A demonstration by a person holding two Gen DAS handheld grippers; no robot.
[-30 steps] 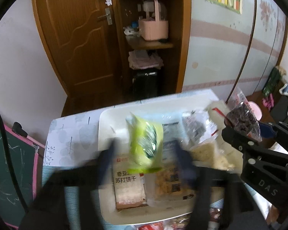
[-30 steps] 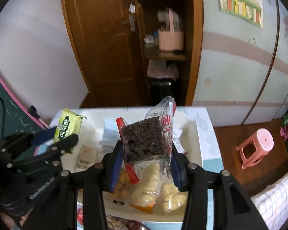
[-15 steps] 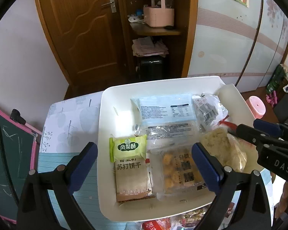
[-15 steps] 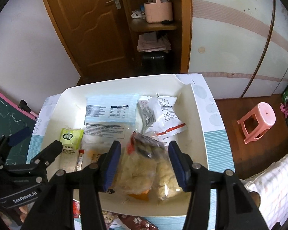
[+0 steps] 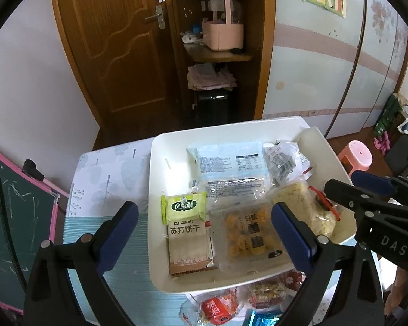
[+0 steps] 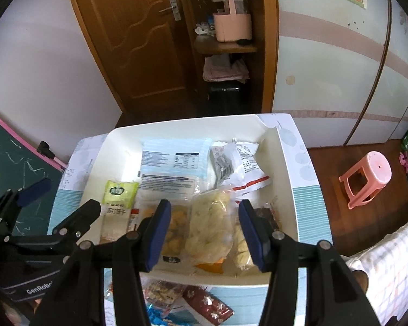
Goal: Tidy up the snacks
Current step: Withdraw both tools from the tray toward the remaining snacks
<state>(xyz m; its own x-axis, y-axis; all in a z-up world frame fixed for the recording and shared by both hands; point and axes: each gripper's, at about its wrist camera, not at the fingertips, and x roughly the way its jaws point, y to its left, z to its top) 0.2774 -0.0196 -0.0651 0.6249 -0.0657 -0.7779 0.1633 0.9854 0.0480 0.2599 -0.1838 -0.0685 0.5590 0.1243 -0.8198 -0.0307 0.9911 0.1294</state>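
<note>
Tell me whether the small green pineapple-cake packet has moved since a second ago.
Yes. The green packet left the left gripper and now lies flat in the white tray, on the beige cracker pack.

Left gripper [image 5: 204,231] is hanging tilted downward, its jaws just opened wide and empty, while right gripper [image 6: 202,231] is pointing down beside it, jaws parted, gripping nothing.

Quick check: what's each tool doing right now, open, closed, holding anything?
Left tool: open wide, has just been opening, nothing between its jaws.
Right tool: open, holding nothing, above the snacks in the white tray.
</note>
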